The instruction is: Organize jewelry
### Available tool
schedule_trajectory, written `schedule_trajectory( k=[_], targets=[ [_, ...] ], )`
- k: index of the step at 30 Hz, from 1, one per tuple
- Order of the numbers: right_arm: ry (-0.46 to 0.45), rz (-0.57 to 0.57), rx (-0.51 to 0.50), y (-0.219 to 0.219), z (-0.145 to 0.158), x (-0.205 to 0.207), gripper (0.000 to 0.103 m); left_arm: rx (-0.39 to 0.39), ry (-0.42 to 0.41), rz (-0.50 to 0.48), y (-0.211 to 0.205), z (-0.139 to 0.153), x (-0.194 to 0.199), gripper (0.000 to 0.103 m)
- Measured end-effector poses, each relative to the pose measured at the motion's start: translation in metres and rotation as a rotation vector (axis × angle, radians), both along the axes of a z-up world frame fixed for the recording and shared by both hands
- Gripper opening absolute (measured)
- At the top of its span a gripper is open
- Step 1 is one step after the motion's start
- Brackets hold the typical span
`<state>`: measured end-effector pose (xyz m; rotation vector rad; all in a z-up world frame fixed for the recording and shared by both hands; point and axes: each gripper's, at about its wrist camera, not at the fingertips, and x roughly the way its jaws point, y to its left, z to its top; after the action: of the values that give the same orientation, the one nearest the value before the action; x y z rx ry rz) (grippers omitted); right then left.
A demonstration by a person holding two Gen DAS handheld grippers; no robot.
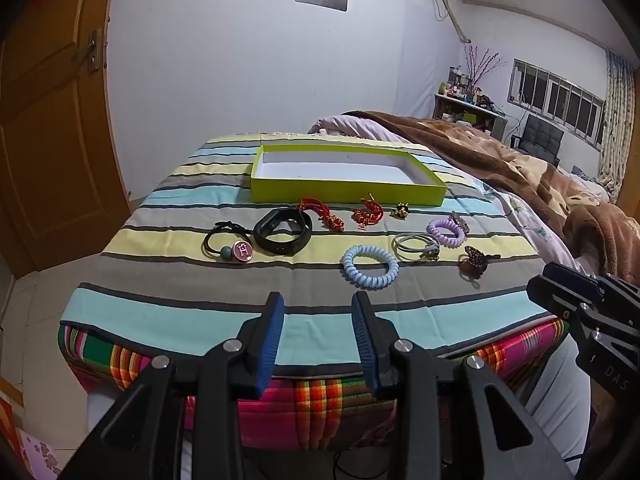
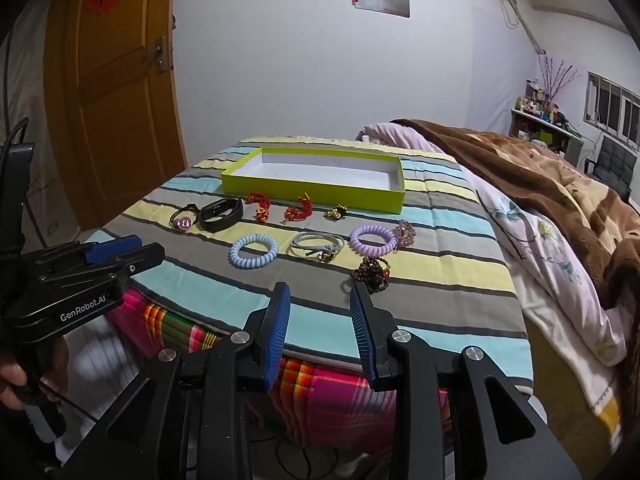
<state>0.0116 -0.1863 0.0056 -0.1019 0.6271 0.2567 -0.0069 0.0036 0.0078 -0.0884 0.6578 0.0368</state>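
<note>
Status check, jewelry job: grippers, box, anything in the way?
Left gripper open, empty; right gripper open, empty. Green box empty; jewelry all loose on the cloth. Blue coil tie nearest. Nothing in the way.

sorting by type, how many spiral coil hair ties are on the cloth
2: a blue spiral coil hair tie near the front middle, and a purple spiral coil hair tie further right. None looks hidden.

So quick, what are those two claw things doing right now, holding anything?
Left gripper: open, holding nothing, above the near edge of the striped cloth.
Right gripper: open, holding nothing, with the jewelry lying ahead of it.
</note>
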Motion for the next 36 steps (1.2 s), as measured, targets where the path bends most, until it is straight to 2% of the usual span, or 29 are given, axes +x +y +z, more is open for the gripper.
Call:
schedule_trajectory(
  k=[36],
  targets=[
    [-0.001,0.000,-0.005,-0.0004,0.0016,0.0005,0.032,-0.001,-0.013,0.014,0.0012,-0.0021,-0.0038,0.037]
  ],
)
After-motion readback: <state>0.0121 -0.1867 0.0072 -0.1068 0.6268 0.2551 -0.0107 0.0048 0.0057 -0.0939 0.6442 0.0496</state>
